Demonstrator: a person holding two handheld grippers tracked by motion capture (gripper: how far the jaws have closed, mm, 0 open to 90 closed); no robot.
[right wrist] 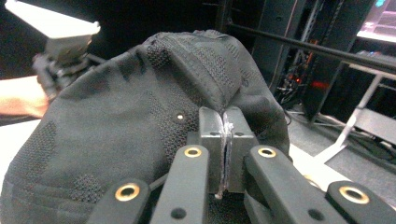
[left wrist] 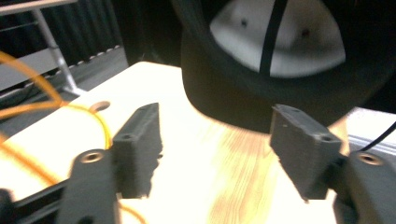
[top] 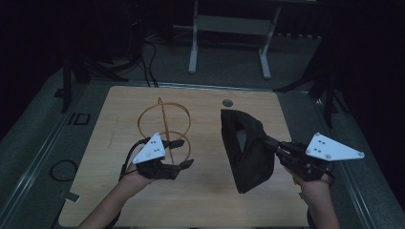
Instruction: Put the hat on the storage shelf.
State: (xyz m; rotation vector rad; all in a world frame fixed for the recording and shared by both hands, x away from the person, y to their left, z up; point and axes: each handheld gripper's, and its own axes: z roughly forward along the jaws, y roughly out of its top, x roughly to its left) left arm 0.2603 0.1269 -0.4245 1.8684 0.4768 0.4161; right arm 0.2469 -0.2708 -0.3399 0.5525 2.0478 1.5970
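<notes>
Right, jaws of the right gripper (right wrist: 224,154) pressed flat together on a thin fold of the black cap (right wrist: 140,126), pinching fabric at the cap's edge. Cap held up off the wooden table (top: 200,200), hanging right of centre, long axis running roughly vertical in the high view, lower end narrowing to a point just above the tabletop, opening facing left toward the other gripper. In the left gripper view, pale inner lining with a dark seam visible through the opening, so the inside faces that camera. Left gripper (top: 184,152) with jaws spread wide, nothing between them, bare tabletop showing through the gap; hovering low over the table left of centre, aimed right at the cap, well short of touching it. Orange wire stand (top: 165,126) of looped rings upright just behind and beside the left gripper, one loop close to its upper jaw; contact cannot be told. Small round grommet hole (top: 228,102) near the far table edge. White desk frame (top: 229,38) on the floor beyond, room dark.
</notes>
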